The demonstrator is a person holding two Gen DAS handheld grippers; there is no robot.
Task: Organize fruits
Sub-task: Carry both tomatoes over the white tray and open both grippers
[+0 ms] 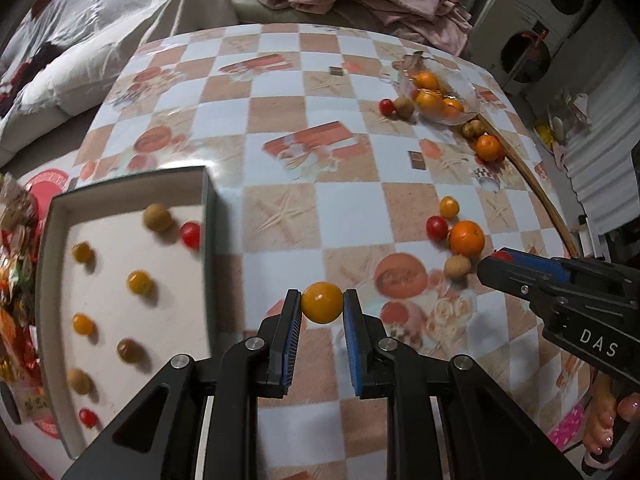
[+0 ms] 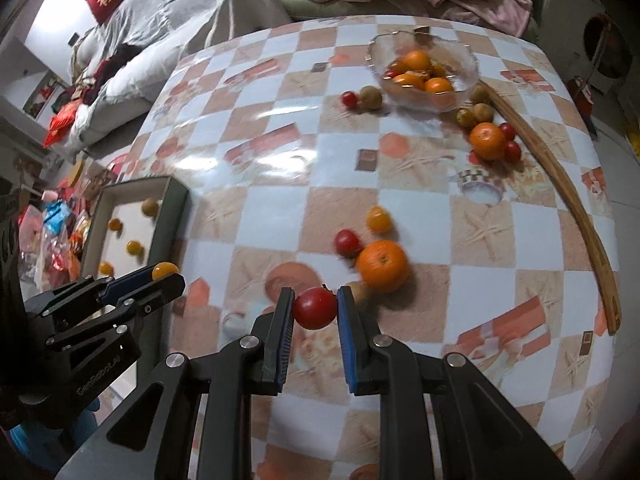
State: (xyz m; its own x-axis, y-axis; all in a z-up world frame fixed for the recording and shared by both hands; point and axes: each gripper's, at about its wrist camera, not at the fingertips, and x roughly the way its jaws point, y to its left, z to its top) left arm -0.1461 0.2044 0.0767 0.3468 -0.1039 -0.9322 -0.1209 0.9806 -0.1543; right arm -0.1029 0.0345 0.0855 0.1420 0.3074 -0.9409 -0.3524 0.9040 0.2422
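Holding two fruits: left claw (image 1: pixel 322 307) was clamped on a yellow tomato (image 1: pixel 322 302), right claw (image 2: pixel 315 307) on a red tomato (image 2: pixel 315 307), both above the counter (image 1: pixel 280 128). Box (image 1: pixel 52 248) already had roughly eight pieces; about a dozen stayed loose, more in the glass bowl (image 2: pixel 464 62). Right claw body read "DAS".

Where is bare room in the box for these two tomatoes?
In the box, the right-hand strip along the near part of its dark wall is bare, below the red tomato. The left column is crowded. The left gripper holds a yellow tomato; the right gripper, a red one.
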